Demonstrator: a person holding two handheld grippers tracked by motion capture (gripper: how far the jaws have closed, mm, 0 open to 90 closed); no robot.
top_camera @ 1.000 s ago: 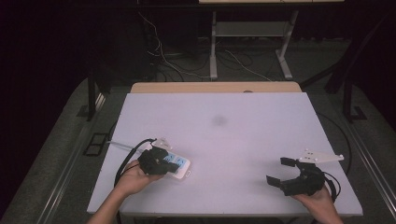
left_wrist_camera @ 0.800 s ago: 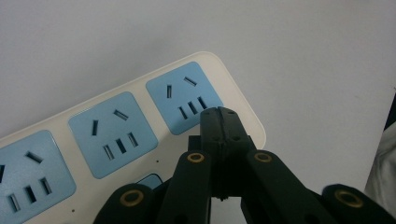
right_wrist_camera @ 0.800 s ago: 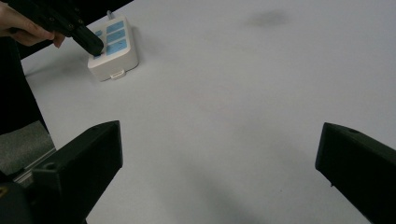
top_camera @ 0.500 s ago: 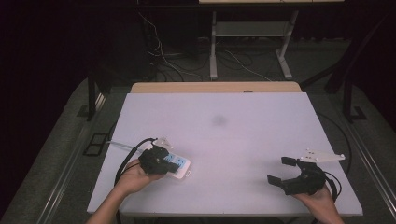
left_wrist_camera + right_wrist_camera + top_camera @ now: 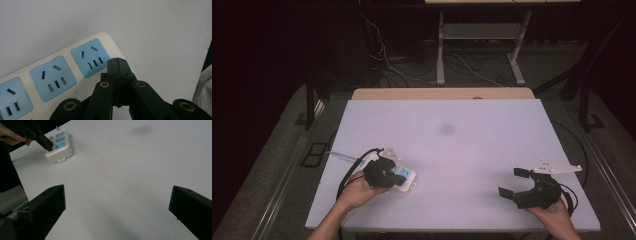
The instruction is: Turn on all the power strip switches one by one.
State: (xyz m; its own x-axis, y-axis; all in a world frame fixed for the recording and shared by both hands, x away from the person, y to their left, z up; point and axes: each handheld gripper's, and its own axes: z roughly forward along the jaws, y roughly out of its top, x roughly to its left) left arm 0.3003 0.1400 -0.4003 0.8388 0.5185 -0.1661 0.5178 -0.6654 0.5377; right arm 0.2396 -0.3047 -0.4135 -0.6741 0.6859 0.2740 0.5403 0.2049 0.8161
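Observation:
A white power strip (image 5: 404, 178) with light blue sockets lies near the table's front left. In the left gripper view the power strip (image 5: 55, 75) has three blue socket faces showing. My left gripper (image 5: 117, 62) is shut, jaws pressed together, its tip resting over the strip's end by the last socket. In the high view the left gripper (image 5: 384, 172) sits on the strip, held by a hand. My right gripper (image 5: 512, 182) stands open at the front right, nothing between its jaws. The right gripper view shows the strip (image 5: 59, 145) far off with the left gripper (image 5: 47, 145) on it.
The white table (image 5: 472, 145) has a faint dark smudge (image 5: 446, 129) near its middle. A wooden edge (image 5: 442, 93) runs along the back. Cables and a metal frame (image 5: 477, 45) stand on the floor behind. A black cable (image 5: 349, 172) trails from the left gripper.
Almost nothing differs. Both grippers hold their places, the left on the power strip and the right open at the front right.

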